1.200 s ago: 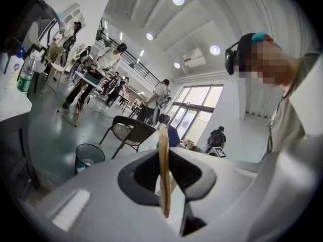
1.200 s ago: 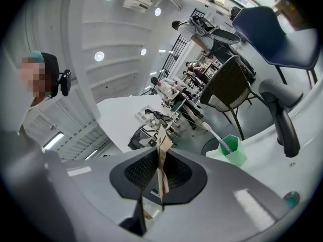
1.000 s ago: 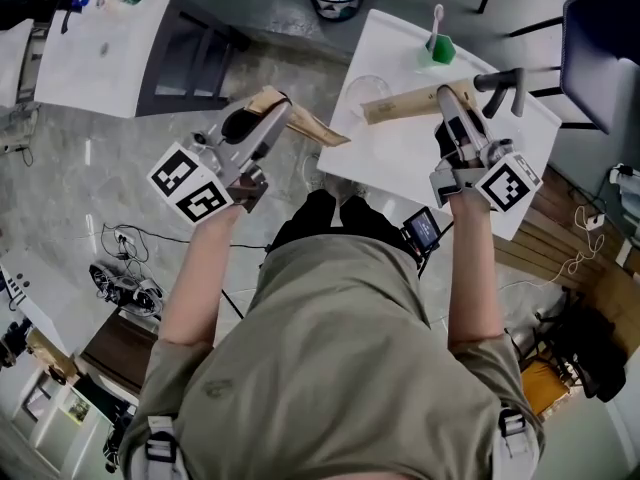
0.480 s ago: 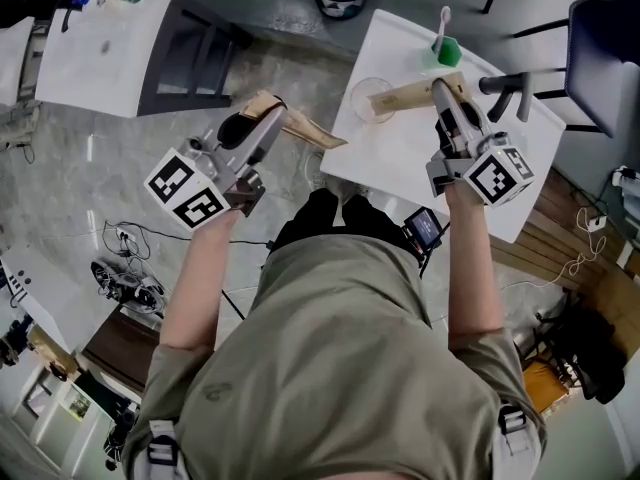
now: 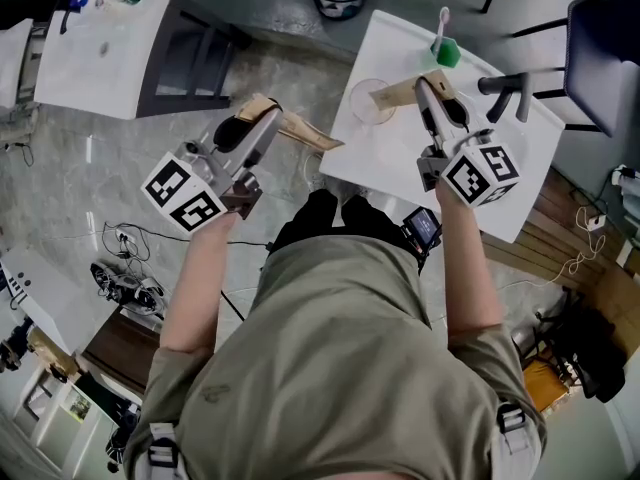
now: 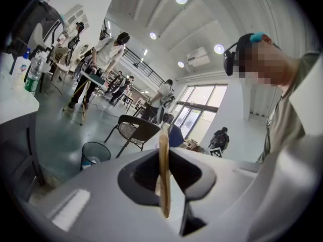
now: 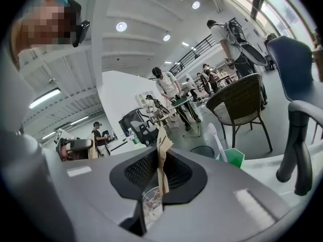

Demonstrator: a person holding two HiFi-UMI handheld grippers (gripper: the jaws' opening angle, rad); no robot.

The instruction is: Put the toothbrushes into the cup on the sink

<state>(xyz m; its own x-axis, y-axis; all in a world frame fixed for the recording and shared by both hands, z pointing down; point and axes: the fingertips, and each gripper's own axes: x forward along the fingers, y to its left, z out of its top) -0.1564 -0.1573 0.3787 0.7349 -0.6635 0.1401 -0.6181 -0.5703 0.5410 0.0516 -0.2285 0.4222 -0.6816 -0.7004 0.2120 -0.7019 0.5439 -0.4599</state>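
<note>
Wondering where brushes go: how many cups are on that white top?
2: a clear cup at the left edge of the white top, a green cup farther back holding a toothbrush. None looks hidden.

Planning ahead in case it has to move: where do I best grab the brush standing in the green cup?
Grip the bare handle between the rim of the green cup and the bristle head, coming down from above on the side away from the faucet. The brush stands nearly upright, leaning slightly, so only that stretch sticks out, and the faucet probably crowds its right side.
</note>
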